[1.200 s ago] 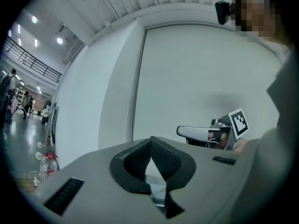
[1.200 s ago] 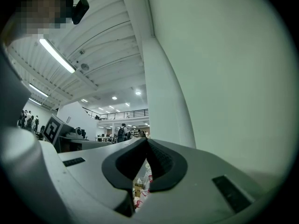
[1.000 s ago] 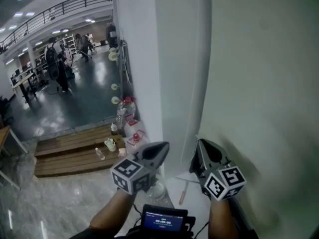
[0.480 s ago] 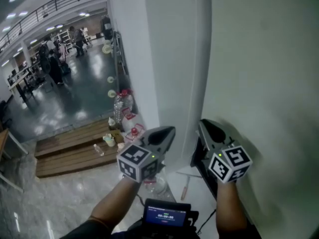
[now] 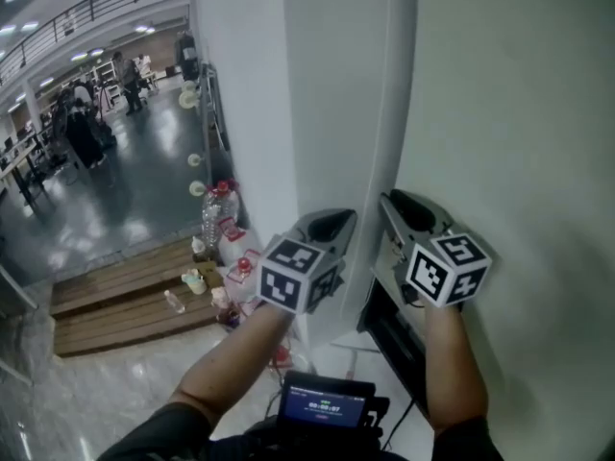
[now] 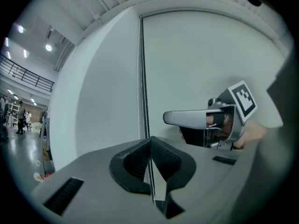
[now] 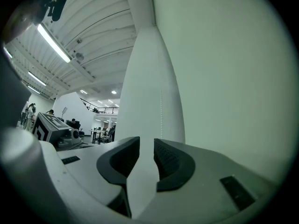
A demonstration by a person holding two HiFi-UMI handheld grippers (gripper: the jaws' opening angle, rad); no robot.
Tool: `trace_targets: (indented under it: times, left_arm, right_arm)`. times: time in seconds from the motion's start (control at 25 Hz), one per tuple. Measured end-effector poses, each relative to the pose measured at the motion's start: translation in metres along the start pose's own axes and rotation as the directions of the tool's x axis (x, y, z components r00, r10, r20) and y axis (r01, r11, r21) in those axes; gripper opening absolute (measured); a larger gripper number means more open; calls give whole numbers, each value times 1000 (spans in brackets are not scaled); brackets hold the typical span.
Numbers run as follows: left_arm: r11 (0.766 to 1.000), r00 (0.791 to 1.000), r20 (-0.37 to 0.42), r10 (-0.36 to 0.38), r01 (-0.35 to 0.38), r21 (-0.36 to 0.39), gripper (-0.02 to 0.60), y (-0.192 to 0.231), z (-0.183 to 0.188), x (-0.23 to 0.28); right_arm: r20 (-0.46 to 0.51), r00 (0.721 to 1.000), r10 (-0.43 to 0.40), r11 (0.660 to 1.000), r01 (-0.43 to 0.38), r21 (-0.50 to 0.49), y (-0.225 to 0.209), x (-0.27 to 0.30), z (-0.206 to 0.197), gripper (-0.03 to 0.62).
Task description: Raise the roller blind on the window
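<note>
In the head view, the roller blind (image 5: 509, 113) hangs low over the window at the right as a pale sheet. A dark strip (image 5: 389, 332) shows under its lower edge. Just left of the blind stands a white pillar (image 5: 317, 84). The left tool (image 5: 332, 222) and the right tool (image 5: 405, 205) are held about level, side by side, at the blind's left edge near its bottom. Below them a small screen (image 5: 322, 406) sits at the person's chest. Farther left, a wooden platform (image 5: 115, 301) on the glossy floor carries bottles (image 5: 213, 221).

In the left gripper view, the left tool's jaws are pressed together on the bead chain (image 6: 141, 78). The chain runs straight up along the blind's left edge and passes down between the pads. The right tool shows just to the right, close to the blind.

In the right gripper view, the right tool's jaws stand wide and have just been opening. The pads press on nothing, and the white pillar shows through the gap. A faint beaded line (image 7: 161, 106) runs down the pillar above the right pad. Whether it reaches between the jaws I cannot tell.
</note>
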State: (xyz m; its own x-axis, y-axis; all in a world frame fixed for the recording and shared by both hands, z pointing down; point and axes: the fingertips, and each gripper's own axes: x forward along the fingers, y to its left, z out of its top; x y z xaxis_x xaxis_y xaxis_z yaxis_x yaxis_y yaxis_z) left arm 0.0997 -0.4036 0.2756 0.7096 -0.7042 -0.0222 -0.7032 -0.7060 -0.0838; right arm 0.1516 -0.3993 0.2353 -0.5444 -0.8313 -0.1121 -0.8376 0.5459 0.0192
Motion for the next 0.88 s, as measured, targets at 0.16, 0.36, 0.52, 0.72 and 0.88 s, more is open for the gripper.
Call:
trace_targets:
  times: [0.16,0.36,0.52,0.72,0.88]
  left_arm:
    - [1000,1000,-7,-22,22,6,121,9,10,25]
    - [999,999,-33,-10,12,32,121,15,19,52]
    - [999,999,-37,-11,13,30,121,18,16,63]
    - [1000,999,-52,-15,16,27,121,18,11,69]
    - [999,998,-50,-33,34,20,121,12,12,71]
  right_arm:
    - [19,1000,-21,999,21,-24,-14,21,21,114]
    - [21,999,-37,997,38,-72,-27,46,42,115]
    - [12,999,-34,996,35,-78,-28,60,42,115]
    - [-5,999,-36,996,36,-82,-32,72,36,115]
    - [4,1000,-20,997,21,-70,-34,74,39,115]
